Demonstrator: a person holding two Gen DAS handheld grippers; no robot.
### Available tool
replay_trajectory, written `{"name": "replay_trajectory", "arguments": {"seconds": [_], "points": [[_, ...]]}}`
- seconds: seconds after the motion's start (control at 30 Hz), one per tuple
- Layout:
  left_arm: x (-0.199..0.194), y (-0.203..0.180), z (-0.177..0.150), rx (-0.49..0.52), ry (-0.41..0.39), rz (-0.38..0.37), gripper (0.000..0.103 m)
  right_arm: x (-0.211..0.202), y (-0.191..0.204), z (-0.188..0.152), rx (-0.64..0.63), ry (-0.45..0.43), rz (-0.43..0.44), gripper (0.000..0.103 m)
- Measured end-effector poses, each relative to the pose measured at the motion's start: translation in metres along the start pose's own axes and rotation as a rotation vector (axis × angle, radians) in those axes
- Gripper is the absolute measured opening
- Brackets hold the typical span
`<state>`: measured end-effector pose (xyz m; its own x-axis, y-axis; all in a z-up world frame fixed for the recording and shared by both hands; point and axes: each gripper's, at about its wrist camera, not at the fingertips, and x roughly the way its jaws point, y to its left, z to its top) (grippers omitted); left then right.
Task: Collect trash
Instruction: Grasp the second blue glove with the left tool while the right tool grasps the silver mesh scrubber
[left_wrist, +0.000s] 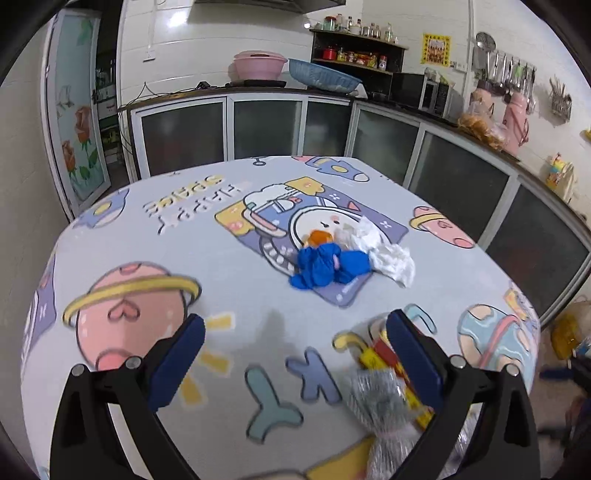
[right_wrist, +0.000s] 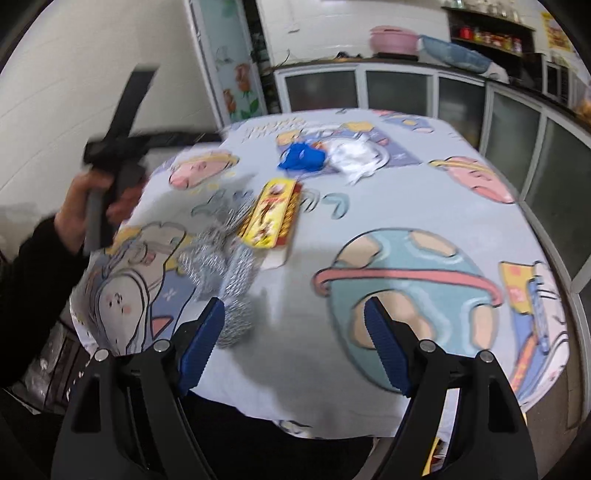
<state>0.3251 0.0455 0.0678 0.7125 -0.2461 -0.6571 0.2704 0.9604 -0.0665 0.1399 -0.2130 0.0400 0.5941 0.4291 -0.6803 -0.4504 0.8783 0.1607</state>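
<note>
A crumpled blue glove (left_wrist: 325, 267) lies mid-table beside crumpled white paper (left_wrist: 388, 254) and a small orange scrap (left_wrist: 320, 238). They also show far off in the right wrist view: the glove (right_wrist: 303, 157) and the paper (right_wrist: 356, 155). A yellow-red snack box (right_wrist: 271, 216) and a silvery plastic wrapper (right_wrist: 221, 258) lie nearer; both also show by my left gripper's right finger, the box (left_wrist: 384, 354) and the wrapper (left_wrist: 380, 402). My left gripper (left_wrist: 295, 350) is open and empty above the table. My right gripper (right_wrist: 295, 325) is open and empty, with the wrapper at its left finger.
The table carries a cartoon space-print cloth (left_wrist: 221, 266). Kitchen cabinets (left_wrist: 266, 125) and a counter with a pink basin (left_wrist: 258, 64) stand behind. The hand holding the left gripper (right_wrist: 107, 177) shows at the left of the right wrist view. A yellow item (left_wrist: 565, 334) lies on the floor at right.
</note>
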Motion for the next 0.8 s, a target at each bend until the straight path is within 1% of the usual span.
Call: {"name": "replay_trajectory", "arguments": {"seconds": [0.07,0.1,0.23,0.3,0.5,0.67,0.73,0.77,0.8], "points": [[0.018,-0.007,0.013,0.027,0.027,-0.006,0.095,0.011,0.008,-0.003,-0.021,0.022,0.002,0.074],[0.032,-0.012,0.02,0.048,0.054,0.001,0.095,0.016,0.013,-0.004,-0.031,0.03,0.008,0.074],[0.072,-0.027,0.033,0.108,0.11,0.026,0.095,0.024,0.024,-0.003,-0.056,0.022,0.004,0.076],[0.085,-0.03,0.037,0.107,0.127,0.017,0.095,0.029,0.028,-0.002,-0.063,0.025,0.019,0.078],[0.125,-0.041,0.047,0.127,0.167,0.021,0.095,0.045,0.032,0.0,-0.085,0.053,0.032,0.08],[0.154,-0.039,0.046,0.098,0.211,0.022,0.095,0.06,0.029,0.004,-0.081,0.075,0.042,0.079],[0.163,-0.036,0.044,0.076,0.224,0.013,0.095,0.066,0.026,0.004,-0.063,0.097,0.061,0.077],[0.166,-0.035,0.043,0.066,0.225,0.007,0.091,0.068,0.026,0.003,-0.061,0.104,0.07,0.072],[0.168,-0.034,0.042,0.054,0.225,0.003,0.074,0.067,0.027,0.003,-0.069,0.107,0.081,0.063]]}}
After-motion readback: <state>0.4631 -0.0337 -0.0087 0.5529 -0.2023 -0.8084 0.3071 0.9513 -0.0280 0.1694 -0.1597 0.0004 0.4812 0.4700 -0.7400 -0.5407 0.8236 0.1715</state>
